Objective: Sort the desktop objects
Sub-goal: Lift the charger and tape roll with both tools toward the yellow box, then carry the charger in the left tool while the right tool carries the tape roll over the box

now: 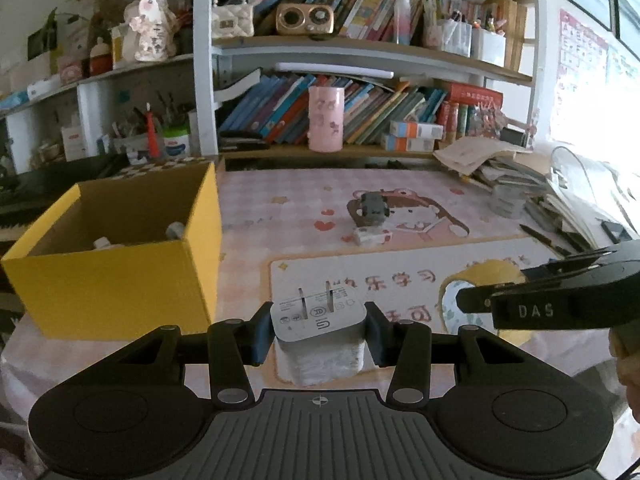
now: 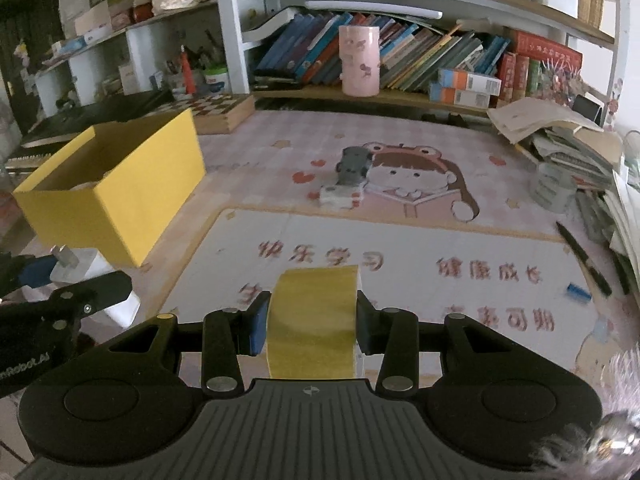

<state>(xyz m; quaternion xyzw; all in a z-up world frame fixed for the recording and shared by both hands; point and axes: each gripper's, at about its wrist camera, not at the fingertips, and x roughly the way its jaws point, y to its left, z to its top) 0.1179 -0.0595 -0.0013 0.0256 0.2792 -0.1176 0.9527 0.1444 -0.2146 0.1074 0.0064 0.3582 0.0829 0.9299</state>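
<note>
Desk mat (image 2: 400, 236), pink with cartoon print and red characters, covers the work surface; left to right follows. Yellow box (image 1: 120, 280) open-topped at far left of the mat, a couple of pale items lying inside, too small to identify; a chequered board (image 2: 224, 110) sits just behind it in the right wrist view. Left gripper (image 1: 318, 330) next, its jaws clamped on a white charger (image 1: 318, 312), prongs pointing up and away; charger held off the mat, just right of the box's near corner. Centre of the mat: a small grey toy car (image 2: 352, 166) touching a white block (image 2: 340, 196) in front of it, both well apart from the box. Pink cylinder (image 1: 326, 118) upright at the shelf edge behind, books (image 1: 280, 108) leaning either side. Right gripper (image 2: 310, 320) grips a yellow tape roll (image 2: 312, 320) by its flat sides, pads pressed in, roll standing on edge between them above the printed characters. Further right: black pen (image 2: 584, 258) lying slanted on the mat, a small blue piece (image 2: 579, 292) just beside it; grey round container (image 2: 554, 190) near the mat's right edge; loose stack of papers and books (image 2: 560, 136) piled behind that.
</note>
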